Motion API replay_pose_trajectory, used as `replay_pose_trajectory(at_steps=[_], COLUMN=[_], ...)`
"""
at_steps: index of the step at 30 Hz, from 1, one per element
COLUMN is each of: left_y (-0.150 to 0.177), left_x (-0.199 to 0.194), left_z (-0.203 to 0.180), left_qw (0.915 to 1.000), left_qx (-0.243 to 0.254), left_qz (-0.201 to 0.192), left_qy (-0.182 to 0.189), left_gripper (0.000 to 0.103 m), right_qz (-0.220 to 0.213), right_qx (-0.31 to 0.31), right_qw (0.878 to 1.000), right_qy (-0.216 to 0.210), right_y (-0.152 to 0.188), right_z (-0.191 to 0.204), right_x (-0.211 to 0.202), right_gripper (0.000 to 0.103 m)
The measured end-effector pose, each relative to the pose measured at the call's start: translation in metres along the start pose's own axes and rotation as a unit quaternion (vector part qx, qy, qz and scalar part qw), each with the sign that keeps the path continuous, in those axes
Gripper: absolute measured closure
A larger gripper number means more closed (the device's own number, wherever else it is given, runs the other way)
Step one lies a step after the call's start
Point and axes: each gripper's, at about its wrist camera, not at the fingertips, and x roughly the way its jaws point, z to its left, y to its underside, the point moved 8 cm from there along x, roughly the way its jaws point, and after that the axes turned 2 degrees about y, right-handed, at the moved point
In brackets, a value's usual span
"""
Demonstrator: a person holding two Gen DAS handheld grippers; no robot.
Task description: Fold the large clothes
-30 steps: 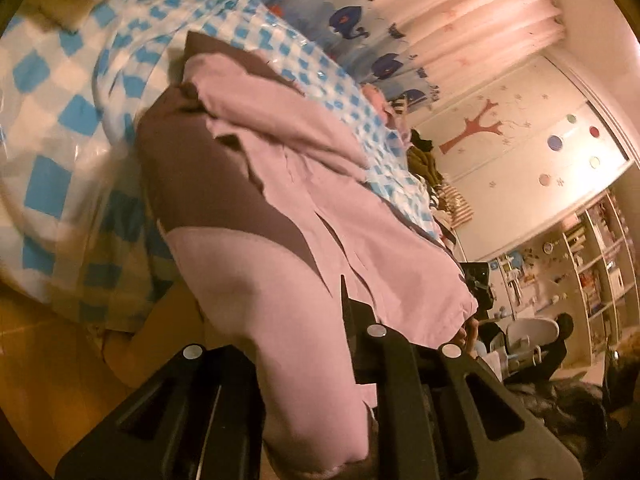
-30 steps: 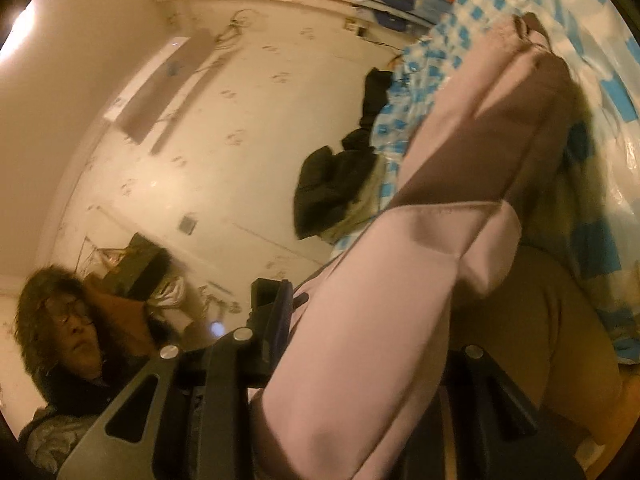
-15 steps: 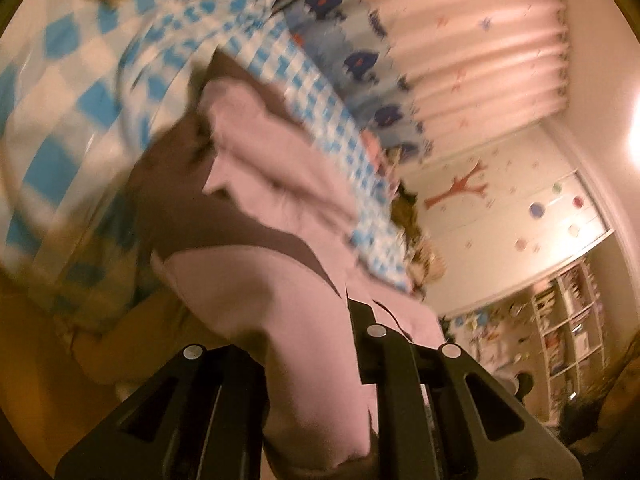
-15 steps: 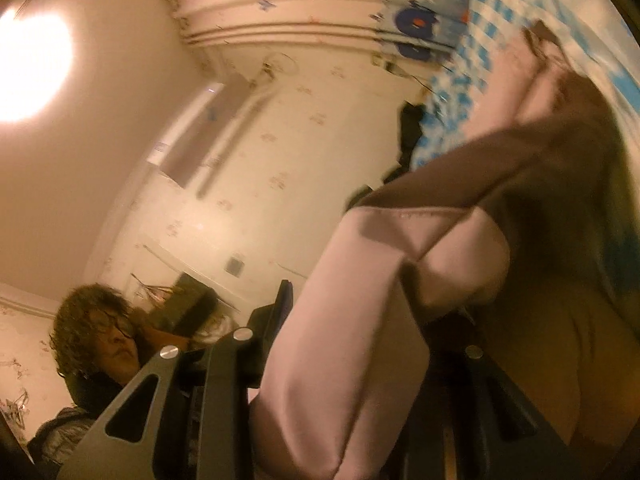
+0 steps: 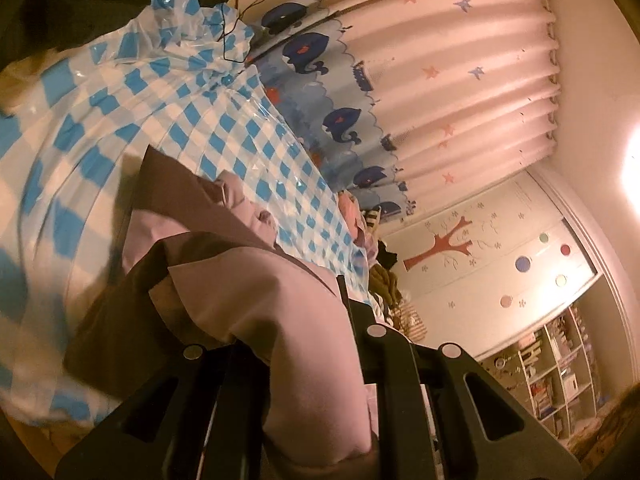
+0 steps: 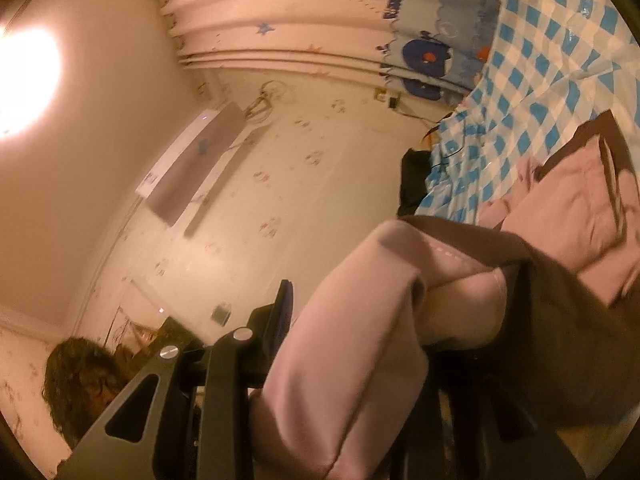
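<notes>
A pink and brown garment (image 5: 256,304) fills the space between the fingers of the left hand-held gripper (image 5: 312,344), which is clamped on a thick pink fold of it; ahead of that gripper the rest of the cloth lies bunched on a blue-and-white checked plastic sheet (image 5: 120,120); the surface under the sheet is hidden. In the right wrist view the same garment (image 6: 360,340) is pinched in the right hand-held gripper (image 6: 360,360), closed on a pink roll with a brown band across it; one black finger (image 6: 276,328) shows to the left of the cloth, the other is covered by brown fabric; beyond and to the right the pink part rests on the checked sheet (image 6: 540,60).

Past the sheet hangs a pink pleated curtain (image 5: 460,100) with stars and a blue whale border; to the right of the left gripper stand a wardrobe (image 5: 500,256) with a red tree picture and open shelves (image 5: 560,372). Left of the right gripper are a papered wall, a wall-mounted air conditioner (image 6: 192,168), a bright ceiling lamp (image 6: 28,80) and a curly-haired person (image 6: 84,380) low down.
</notes>
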Motion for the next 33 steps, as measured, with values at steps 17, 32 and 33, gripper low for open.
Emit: replay_pose_trajectory(at_steps=[17,32,33], left_y=[-0.101,-0.135,-0.140], left_x=[0.147,0.167,0.170], left_z=[0.112,0.122,0.120], left_qw=[0.9919,0.9889,0.9887], left_qx=[-0.064,-0.043,-0.039], left_qz=[-0.014,-0.058,-0.059], left_qy=[-0.109,-0.130,-0.133], left_gripper=[0.093,0.092,0.092], right_qz=[-0.024,0.012,0.010], right_qx=[0.119,0.053,0.055], right_qw=[0.982,0.984,0.983], right_qy=[0.144,0.172,0.174], right_y=[-0.122,-0.161,-0.165], right_z=[-0.192,-0.174,-0.177], right_x=[0.062,0.093,0.097], right_gripper=[0.073,0.063,0.063])
